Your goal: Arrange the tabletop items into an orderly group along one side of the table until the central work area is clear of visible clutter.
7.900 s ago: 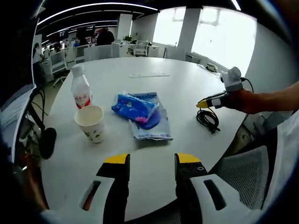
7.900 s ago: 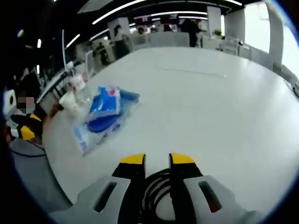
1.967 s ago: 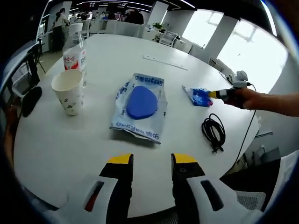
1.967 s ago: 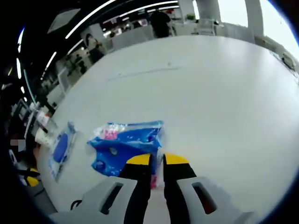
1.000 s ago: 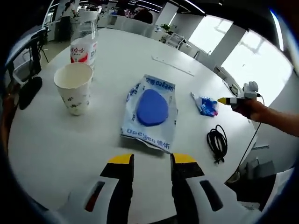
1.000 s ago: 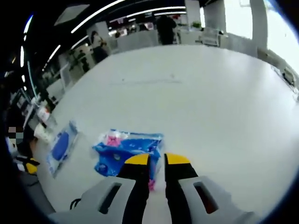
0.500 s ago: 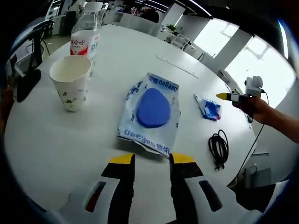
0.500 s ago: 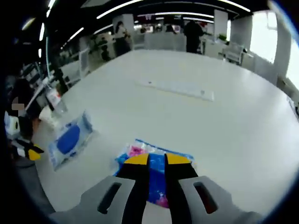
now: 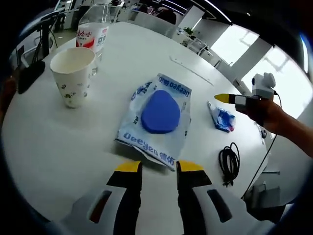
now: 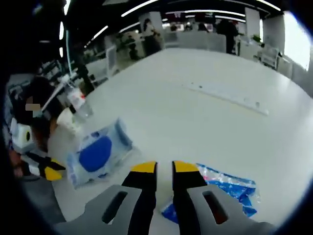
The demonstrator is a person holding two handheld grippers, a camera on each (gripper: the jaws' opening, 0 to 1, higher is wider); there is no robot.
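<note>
Here, paper cup stands beside bottle.

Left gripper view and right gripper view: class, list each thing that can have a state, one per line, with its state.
Paper cup: upright, open top, looks empty.
Bottle: upright behind the cup, top out of frame.
Wet-wipe pack: lying flat.
Small blue packet: lying flat, released.
Black cable: coiled.
Left tool: slightly open, empty.
Right tool: nearly closed, empty.
</note>
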